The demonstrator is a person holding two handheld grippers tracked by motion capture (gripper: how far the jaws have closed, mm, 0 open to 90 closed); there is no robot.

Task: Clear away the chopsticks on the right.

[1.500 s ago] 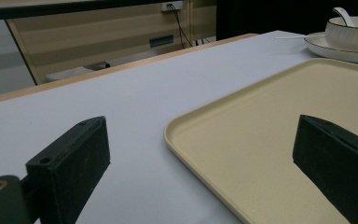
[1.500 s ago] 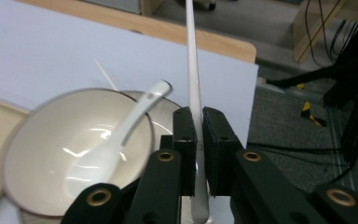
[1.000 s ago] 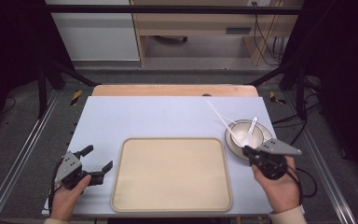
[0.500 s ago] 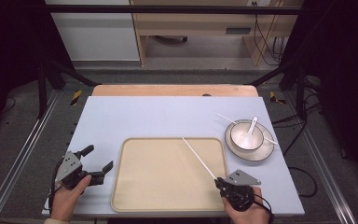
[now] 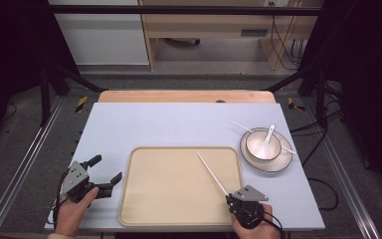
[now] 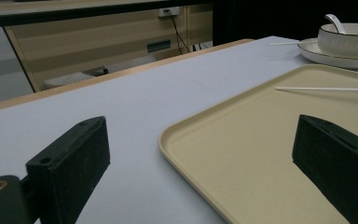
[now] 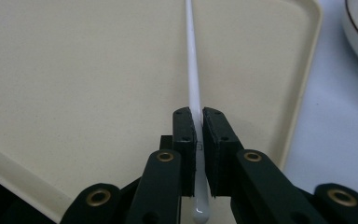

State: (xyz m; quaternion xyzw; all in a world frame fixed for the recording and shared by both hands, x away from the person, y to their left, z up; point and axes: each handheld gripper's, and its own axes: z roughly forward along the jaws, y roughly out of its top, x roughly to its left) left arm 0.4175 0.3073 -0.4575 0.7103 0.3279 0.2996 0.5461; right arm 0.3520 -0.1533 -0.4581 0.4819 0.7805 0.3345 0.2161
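High view, item by item. Right gripper [image 5: 238,203]: now at the near right corner of the tray [image 5: 144,209], having come down from beside the bowl [image 5: 263,144] a second ago. Fingers [image 7: 186,135] narrow, clamped on a white chopstick [image 5: 211,172]. The stick slants up-left over the tray's floor, its far tip toward the tray's middle. Whether it rests on the floor or hangs just above cannot be told. Judgement: delivery to the tray is nearly done; release remains.

Second chopstick [image 5: 242,125]: lies across the saucer [image 5: 277,166] rim behind the bowl, still to be fetched.

Spoon [image 5: 267,141]: white, leaning in the bowl, handle up.

Left gripper [image 5: 102,174]: unmoved, on the pale blue surface [image 5: 179,124] just left of the tray. Fingers [image 6: 74,158] wide, nothing between them.

Obstructions: none on the tray; the spoon handle stands close to the remaining chopstick and may crowd a grasp there.
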